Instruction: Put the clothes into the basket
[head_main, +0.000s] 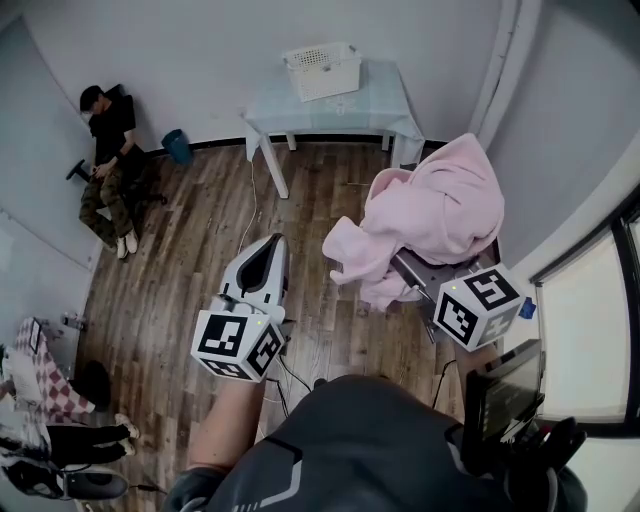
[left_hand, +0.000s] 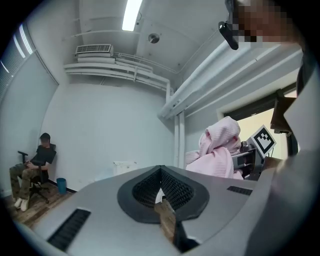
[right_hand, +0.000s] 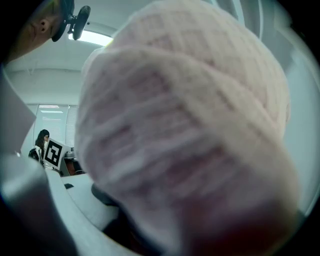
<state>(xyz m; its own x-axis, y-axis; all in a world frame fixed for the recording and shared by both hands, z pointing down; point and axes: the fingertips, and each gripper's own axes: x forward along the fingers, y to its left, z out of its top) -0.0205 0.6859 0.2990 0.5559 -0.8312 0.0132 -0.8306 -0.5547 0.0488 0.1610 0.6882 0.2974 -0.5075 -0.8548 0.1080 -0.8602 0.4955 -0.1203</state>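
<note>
Two tools in view: your left tool is pinched shut, empty; your right tool is spread wide on a fat wad of the pink garment. Risk: loose folds could slip off mid-carry if the grip is shallow, and cloth blinds that tool's camera. The garment heaps over the right tool, hanging off its front. Far off, the basket sits on the bench, well apart.

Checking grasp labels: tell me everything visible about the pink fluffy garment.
Pink fluffy garment: soft, textured cloth crumpled into a loose bundle, one flap hanging lower left. It is up off the wooden floor, heaped over the front of the right gripper, covering its jaws and filling that gripper's view. Whether the jaws pinch it can't be seen.
</note>
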